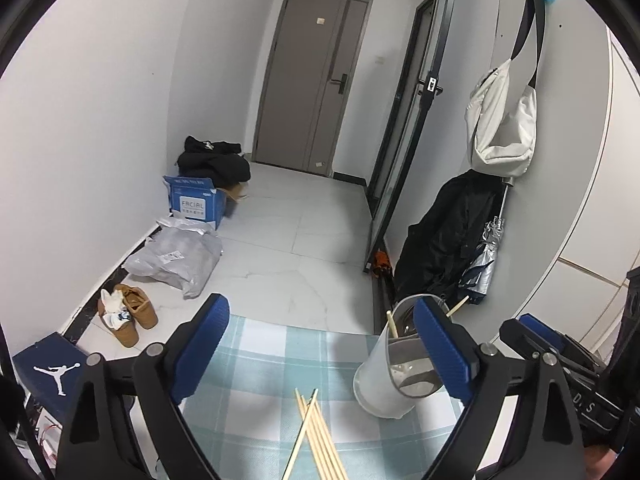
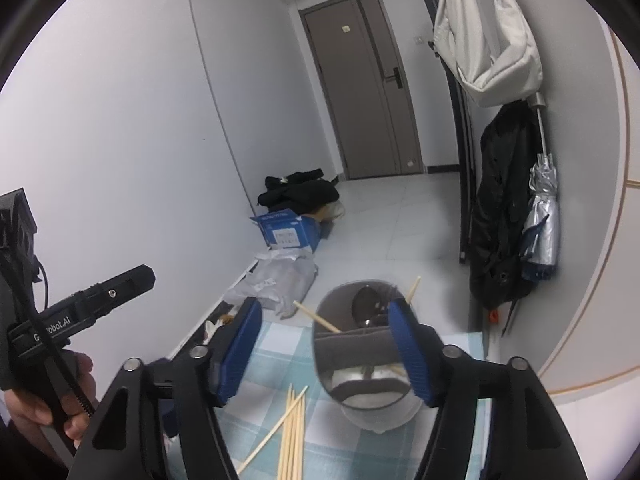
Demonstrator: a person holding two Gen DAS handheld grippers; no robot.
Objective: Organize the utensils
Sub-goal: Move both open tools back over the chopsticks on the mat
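Note:
A white utensil holder (image 1: pixel 384 380) with a grey divided inside stands on a blue-checked cloth (image 1: pixel 260 376). It also shows in the right wrist view (image 2: pixel 372 360), holding a metal spoon (image 2: pixel 366 306) and two chopsticks (image 2: pixel 318 318). Several loose wooden chopsticks (image 1: pixel 318 436) lie on the cloth in front, also in the right wrist view (image 2: pixel 292 432). My left gripper (image 1: pixel 322 350) is open and empty above the cloth, left of the holder. My right gripper (image 2: pixel 326 348) is open and empty, its right finger at the holder's rim.
The cloth ends at a tiled floor (image 1: pixel 288 232) beyond. On the floor lie a grey bag (image 1: pixel 176 258), a blue box (image 1: pixel 194 200), brown shoes (image 1: pixel 128 314) and black clothes (image 1: pixel 214 162). A black coat (image 1: pixel 448 236), umbrella (image 1: pixel 486 252) and white bag (image 1: pixel 502 124) hang right.

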